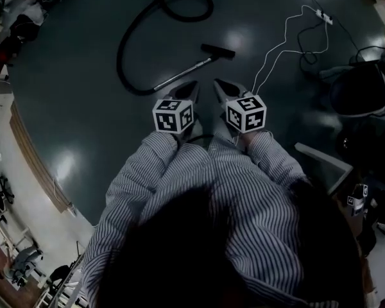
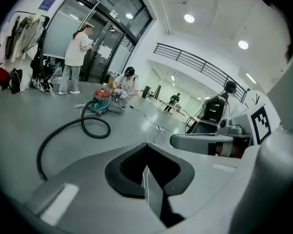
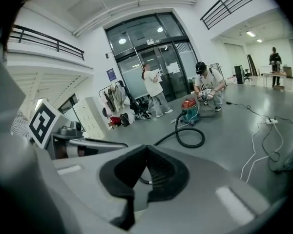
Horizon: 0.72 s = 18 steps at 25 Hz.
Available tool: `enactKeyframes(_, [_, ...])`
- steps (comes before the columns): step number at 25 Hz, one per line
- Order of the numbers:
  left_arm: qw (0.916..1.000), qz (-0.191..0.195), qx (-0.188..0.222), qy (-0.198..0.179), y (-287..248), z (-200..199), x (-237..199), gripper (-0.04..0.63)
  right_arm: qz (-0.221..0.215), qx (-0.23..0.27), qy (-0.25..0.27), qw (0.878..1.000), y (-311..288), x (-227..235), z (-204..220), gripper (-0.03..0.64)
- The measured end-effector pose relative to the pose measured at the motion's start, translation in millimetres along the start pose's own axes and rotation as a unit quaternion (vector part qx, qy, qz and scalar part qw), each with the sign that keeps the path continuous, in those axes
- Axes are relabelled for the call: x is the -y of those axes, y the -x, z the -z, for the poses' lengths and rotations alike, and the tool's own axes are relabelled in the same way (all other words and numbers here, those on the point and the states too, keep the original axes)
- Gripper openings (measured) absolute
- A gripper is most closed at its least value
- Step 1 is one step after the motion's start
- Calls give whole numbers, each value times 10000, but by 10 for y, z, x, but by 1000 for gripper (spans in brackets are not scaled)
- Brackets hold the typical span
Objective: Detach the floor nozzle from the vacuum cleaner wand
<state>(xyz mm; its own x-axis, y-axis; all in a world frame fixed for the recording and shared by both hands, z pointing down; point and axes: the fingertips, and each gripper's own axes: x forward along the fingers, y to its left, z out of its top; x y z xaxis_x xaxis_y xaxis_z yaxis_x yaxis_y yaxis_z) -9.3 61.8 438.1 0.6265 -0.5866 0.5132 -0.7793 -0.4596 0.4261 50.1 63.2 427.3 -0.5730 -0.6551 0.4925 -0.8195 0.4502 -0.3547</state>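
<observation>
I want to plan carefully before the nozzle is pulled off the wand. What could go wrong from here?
1. Both the left gripper and the right gripper have shut jaws and hold nothing; unless opened, they may only push the wand away.
2. The white cable lies on the floor near the floor nozzle; a foot could catch it.
3. The hose loops behind the wand and might drag on it when pulled.

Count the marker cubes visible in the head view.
2. One cube sits on the left gripper, the other cube on the right gripper, side by side mid-frame. None appears hidden.
</observation>
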Motion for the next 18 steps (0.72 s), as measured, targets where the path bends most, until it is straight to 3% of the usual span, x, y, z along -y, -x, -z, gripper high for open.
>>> enactKeyframes(6, [9995,188,-136,-214,-357,-616,-558,3,157,158,-94,9997,-665,203,-590,2])
enactKeyframes(12, [9988,295,-269,-276,-613,-1020,-982,2,379,227,-246,9987,-1065,324,-877,2])
enactKeyframes(18, [9968,434,-558,-375,-815,-994,-970,2,605,94,-490,9969,-1100,592,-886,2])
